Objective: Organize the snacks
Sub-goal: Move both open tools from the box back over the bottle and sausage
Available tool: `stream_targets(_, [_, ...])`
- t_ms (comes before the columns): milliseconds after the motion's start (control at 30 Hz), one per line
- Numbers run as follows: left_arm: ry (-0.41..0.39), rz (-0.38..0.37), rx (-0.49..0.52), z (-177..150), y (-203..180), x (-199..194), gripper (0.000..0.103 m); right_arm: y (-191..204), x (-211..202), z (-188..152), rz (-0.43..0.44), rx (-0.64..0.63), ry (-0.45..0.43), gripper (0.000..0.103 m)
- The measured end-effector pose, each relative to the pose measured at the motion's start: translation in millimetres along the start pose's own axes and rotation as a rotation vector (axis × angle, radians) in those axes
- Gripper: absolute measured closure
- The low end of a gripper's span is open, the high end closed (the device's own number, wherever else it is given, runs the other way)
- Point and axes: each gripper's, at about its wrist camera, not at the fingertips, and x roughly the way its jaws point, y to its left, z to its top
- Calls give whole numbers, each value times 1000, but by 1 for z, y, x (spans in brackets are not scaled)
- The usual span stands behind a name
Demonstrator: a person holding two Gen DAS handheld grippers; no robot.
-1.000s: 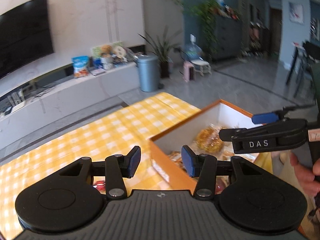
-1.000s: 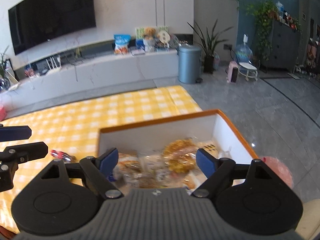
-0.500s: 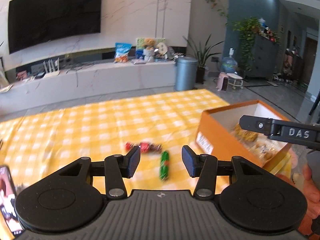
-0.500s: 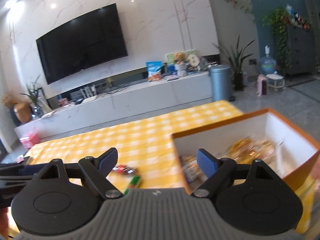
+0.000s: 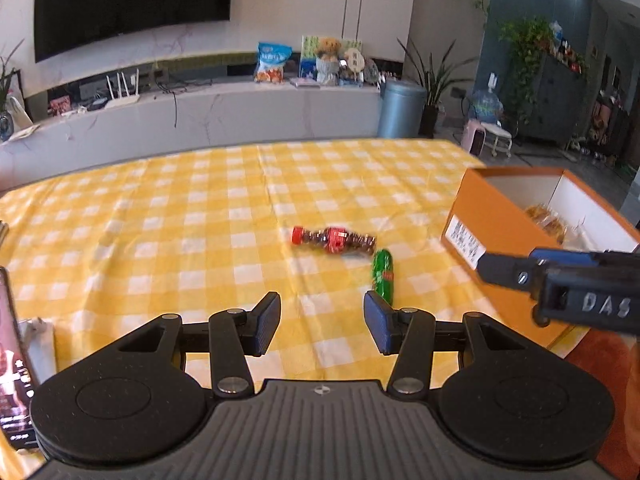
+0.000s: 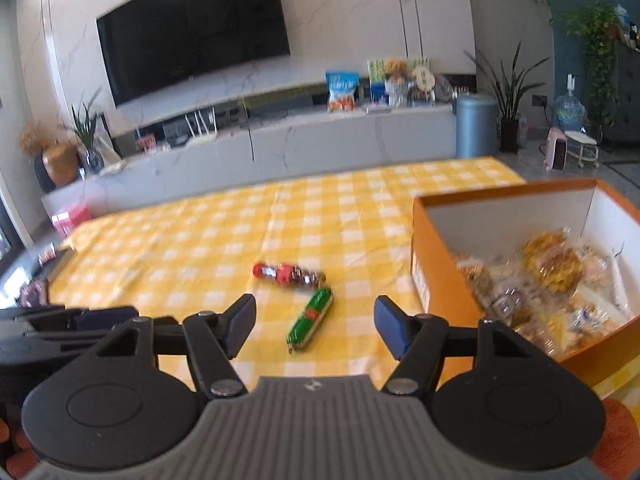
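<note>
A small cola bottle (image 5: 334,240) with a red cap and a green snack packet (image 5: 383,275) lie side by side on the yellow checked tablecloth (image 5: 180,216). Both also show in the right wrist view: the bottle (image 6: 289,274) and the packet (image 6: 311,317). An orange box (image 6: 436,280) holding several wrapped snacks (image 6: 552,264) stands at the right; it also shows in the left wrist view (image 5: 480,216). My left gripper (image 5: 322,326) is open and empty, short of the packet. My right gripper (image 6: 315,326) is open and empty, just before the packet.
A phone (image 5: 12,360) stands at the table's left edge. The right gripper's side (image 5: 560,284) crosses the left wrist view in front of the box. Beyond the table are a TV console (image 6: 280,140) and a grey bin (image 6: 476,124).
Both grippers have swung left and back from above the box to face the bottle and packet on the cloth. Both stay open and empty.
</note>
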Motion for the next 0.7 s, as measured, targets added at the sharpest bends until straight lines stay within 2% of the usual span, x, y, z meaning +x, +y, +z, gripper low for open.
stream_targets(67, [11,-23,14,1,2,13,46,0,15,-5,-6,21,53,44])
stream_targets(200, [26,-63,6,3,13,38,46,2,50,-9,-7,44,126,50])
stream_targets(367, [31,-35,48,7,25,55,46,0,83,-15,-20,77,161,50])
stream_targets(500, [23,-84,108,15,33,72,46,-4,109,-15,-27,127,193,50])
stream_targets(700, [52,-107,211,26,37,92,46,-1,136,-10,-20,147,204,50])
